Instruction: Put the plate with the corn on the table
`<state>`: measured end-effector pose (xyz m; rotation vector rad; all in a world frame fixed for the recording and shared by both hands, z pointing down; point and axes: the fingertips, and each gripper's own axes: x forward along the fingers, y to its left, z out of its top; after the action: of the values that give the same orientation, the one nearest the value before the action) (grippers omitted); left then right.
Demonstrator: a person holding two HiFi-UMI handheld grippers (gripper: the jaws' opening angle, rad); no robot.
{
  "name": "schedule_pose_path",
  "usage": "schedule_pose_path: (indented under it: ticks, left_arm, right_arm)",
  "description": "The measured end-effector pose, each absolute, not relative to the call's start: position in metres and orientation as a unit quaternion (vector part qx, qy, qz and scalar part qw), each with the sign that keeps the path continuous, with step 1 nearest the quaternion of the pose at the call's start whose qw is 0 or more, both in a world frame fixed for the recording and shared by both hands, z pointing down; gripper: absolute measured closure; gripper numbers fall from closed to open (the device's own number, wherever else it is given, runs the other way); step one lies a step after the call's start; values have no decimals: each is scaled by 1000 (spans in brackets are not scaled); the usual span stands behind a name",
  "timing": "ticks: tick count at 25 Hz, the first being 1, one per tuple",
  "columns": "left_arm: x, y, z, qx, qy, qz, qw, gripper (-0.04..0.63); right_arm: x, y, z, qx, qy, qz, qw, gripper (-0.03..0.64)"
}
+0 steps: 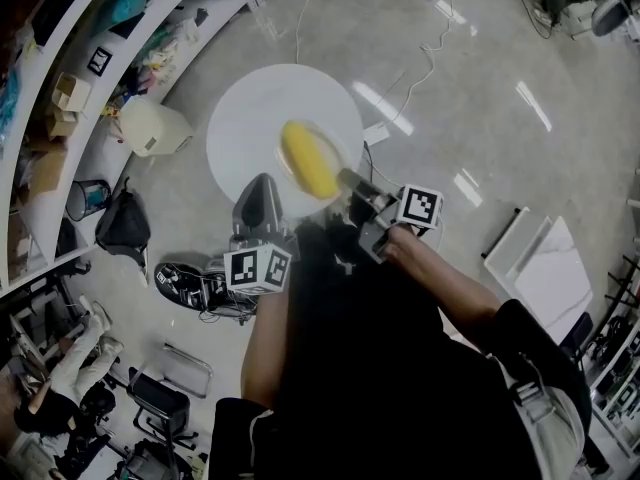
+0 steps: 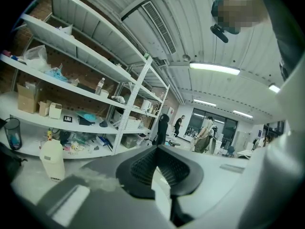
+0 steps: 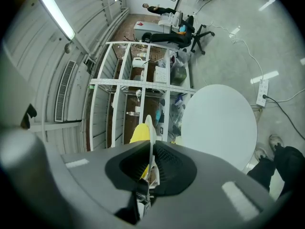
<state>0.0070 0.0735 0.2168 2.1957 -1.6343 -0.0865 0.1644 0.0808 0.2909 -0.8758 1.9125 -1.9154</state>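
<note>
We pinch the white plate [image 3: 149, 130] with 1 yellow corn cob [image 1: 309, 158] in our right gripper [image 1: 345, 179]; left gripper [image 1: 263, 192] jaws meet, empty.

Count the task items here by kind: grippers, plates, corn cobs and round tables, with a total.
Grippers: 2, the left gripper and the right gripper
Plates: 1, the plate held edge-on in the right gripper's fingers
Corn cobs: 1, the yellow corn on that plate
Round tables: 1, the white table below
Total: 5
</note>
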Motion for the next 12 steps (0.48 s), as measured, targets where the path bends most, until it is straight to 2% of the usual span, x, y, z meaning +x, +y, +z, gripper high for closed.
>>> schedule_pose_path:
  ticks: [12]
  left_arm:
    - [3,63,245,781,-586,-18,214,594]
  right_arm:
    - [159,66,309,-296,673,-664,137,578]
